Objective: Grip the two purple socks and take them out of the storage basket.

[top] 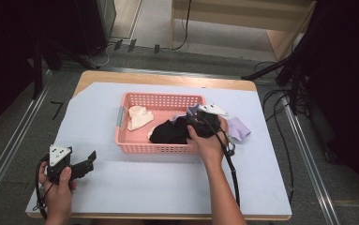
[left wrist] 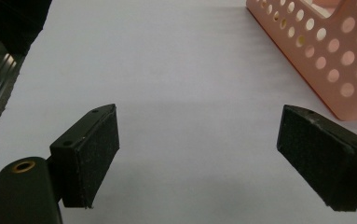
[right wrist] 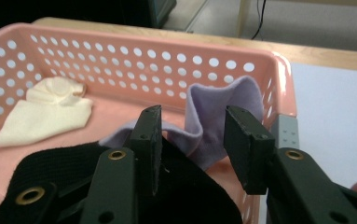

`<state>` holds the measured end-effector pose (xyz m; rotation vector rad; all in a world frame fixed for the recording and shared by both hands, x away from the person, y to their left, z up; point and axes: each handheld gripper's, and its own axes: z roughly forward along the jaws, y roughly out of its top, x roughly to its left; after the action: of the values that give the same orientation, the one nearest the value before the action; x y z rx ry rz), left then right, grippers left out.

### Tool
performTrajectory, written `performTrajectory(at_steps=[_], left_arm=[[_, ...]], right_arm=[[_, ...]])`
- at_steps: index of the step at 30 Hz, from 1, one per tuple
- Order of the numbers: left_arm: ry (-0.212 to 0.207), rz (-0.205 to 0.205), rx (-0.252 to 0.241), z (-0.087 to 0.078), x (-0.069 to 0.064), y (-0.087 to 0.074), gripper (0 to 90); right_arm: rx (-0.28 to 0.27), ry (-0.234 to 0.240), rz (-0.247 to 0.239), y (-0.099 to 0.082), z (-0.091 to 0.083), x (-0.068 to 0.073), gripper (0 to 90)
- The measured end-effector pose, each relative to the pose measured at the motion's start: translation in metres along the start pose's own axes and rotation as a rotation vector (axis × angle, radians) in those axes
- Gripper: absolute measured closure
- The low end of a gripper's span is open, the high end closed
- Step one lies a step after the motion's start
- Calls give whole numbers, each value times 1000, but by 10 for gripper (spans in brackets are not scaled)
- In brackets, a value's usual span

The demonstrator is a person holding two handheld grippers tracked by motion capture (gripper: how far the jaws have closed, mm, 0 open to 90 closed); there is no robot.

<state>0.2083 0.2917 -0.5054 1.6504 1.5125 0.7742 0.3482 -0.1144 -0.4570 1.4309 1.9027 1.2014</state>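
A pink perforated basket [top: 158, 97] [right wrist: 134, 39] [left wrist: 325, 56] stands mid-table. Inside lie a cream sock [top: 138, 117] [right wrist: 45, 114] at its left and a black sock [top: 168, 132] [right wrist: 41, 172] toward its right. A lavender sock [right wrist: 213, 116] leans against the basket's right wall. My right gripper [top: 191, 123] [right wrist: 194, 114] hovers over the black sock with its jaws apart, the lavender fold showing beyond them, nothing clamped. Another lavender sock [top: 238, 127] lies on the table right of the basket. My left gripper [top: 91, 160] [left wrist: 198, 112] stands open over bare sheet at the front left.
A pale sheet [top: 168, 178] covers the wooden table [top: 168, 78]. Metal rails [top: 8, 140] run along the floor on both sides, and cables [top: 280, 108] trail off to the right. A wooden frame [top: 243, 18] stands behind the table.
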Motion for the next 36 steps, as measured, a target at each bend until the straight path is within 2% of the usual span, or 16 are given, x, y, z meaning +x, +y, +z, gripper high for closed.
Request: performTrajectory(at_steps=[7, 12, 13, 14, 15, 16, 19, 21, 22, 23, 25, 28, 29, 30, 32, 36], left_arm=[[-2, 0, 0, 0, 0, 0, 137], [-1, 0, 0, 0, 0, 0, 137], [-1, 1, 0, 0, 0, 0, 137], [0, 1, -1, 0, 0, 0, 137], [0, 1, -1, 0, 0, 0, 137], [0, 1, -1, 0, 0, 0, 137], [0, 1, -1, 0, 0, 0, 137], [0, 1, 0, 0, 0, 0, 137], [0, 1, 0, 0, 0, 0, 137], [0, 1, 0, 0, 0, 0, 137], [-1, 1, 0, 0, 0, 0, 137], [0, 1, 0, 0, 0, 0, 137], [0, 1, 0, 0, 0, 0, 137], [0, 3, 1, 0, 0, 0, 137], [1, 2, 1, 0, 0, 0, 137], [0, 2, 0, 0, 0, 0, 137]], right_arm=[[38, 5, 1, 7, 3, -2, 553], [120, 12, -14, 10, 9, 0, 556], [120, 12, -14, 10, 9, 0, 556], [159, 13, -37, 11, 12, 1, 541], [159, 13, -37, 11, 12, 1, 541], [191, -8, -66, 12, 15, 1, 524], [210, -24, -79, 14, 17, 2, 504], [219, -44, -109, 16, 19, 1, 499], [230, -45, -146, 17, 21, 1, 504], [236, -41, -154, 18, 22, 1, 512], [243, -38, -207, 18, 24, 1, 535], [251, -22, -222, 18, 25, 2, 570], [256, -2, -244, 18, 25, 2, 616], [245, 22, -277, 18, 25, 3, 738], [230, 36, -286, 18, 23, 2, 855], [170, 43, -247, 18, 18, -1, 888]])
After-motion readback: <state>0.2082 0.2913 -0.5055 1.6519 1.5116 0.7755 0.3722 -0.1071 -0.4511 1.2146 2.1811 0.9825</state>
